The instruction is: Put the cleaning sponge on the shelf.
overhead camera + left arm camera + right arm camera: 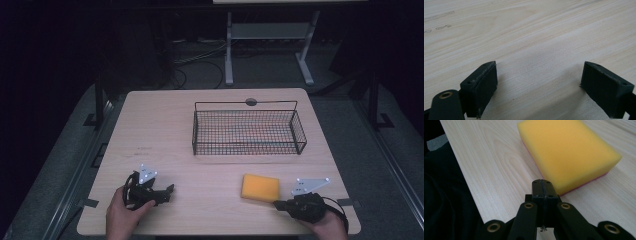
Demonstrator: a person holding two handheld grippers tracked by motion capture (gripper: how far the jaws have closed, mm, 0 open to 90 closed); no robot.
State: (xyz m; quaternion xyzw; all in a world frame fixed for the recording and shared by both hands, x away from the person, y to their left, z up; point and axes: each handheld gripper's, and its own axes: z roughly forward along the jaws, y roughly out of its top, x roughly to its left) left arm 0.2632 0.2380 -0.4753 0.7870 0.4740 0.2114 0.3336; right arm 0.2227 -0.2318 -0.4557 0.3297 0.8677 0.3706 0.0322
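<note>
Across the middle of the high view spreads the pale wooden table point(165, 125), which carries everything else. Toward its far side, right of centre, stands the black wire basket point(248, 131), a long rectangular container with mesh walls and a thin rail running above its back edge; through the mesh only the wood of the tabletop shows, though a faint reddish streak along its floor may be grain or reflection, and at this distance I cannot tell which. Just behind the basket a small dark round spot point(251, 102) sits on the table's far edge. Nearer the person, on the right half of the table and well apart from the basket, lies the yellow sponge point(260, 187), flat on the wood; the right gripper view shows a thin pink layer along its underside. The right gripper point(278, 204) rests low at the near right corner, just beside the sponge's near edge, its two black jaws pressed together with nothing between them and their tip close to the sponge without touching it. The left gripper point(169, 190) sits at the near left, well apart from the sponge, its jaws spread wide over bare wood, pinching nothing.
</note>
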